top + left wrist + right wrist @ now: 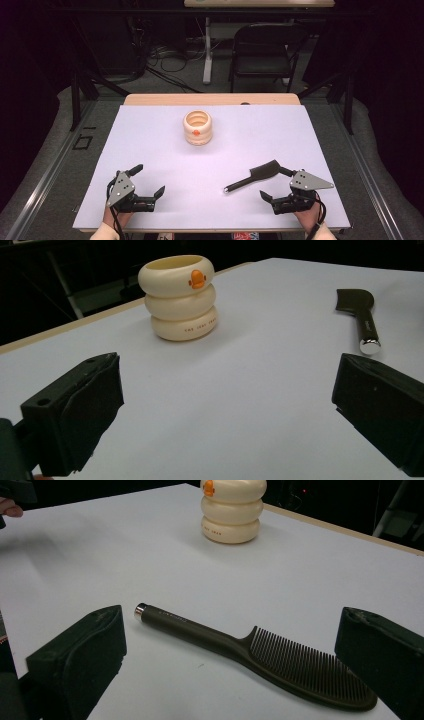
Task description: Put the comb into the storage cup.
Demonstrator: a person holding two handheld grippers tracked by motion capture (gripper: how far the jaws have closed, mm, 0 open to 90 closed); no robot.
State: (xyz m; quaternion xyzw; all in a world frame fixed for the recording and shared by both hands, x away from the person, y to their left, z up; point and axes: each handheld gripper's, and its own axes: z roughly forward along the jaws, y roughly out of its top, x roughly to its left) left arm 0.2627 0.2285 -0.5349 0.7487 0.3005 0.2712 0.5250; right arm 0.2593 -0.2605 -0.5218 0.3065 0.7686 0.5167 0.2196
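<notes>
White table, dark brown comb, silver-capped handle, lying flat.

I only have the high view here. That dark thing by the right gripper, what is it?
Observer: A dark comb with a long handle; the right gripper view shows its teeth.
Operator: Is it held?
Observer: No. It lies flat on the white table, in front of the right gripper, whose jaws stand open.
Operator: And the cream pot, anything on it?
Observer: The left gripper view shows the cream pot as three stacked rings with an orange mark on the top one and small lettering on the bottom one.
Operator: The left gripper?
Observer: The left gripper is open, with nothing between its jaws.
</notes>
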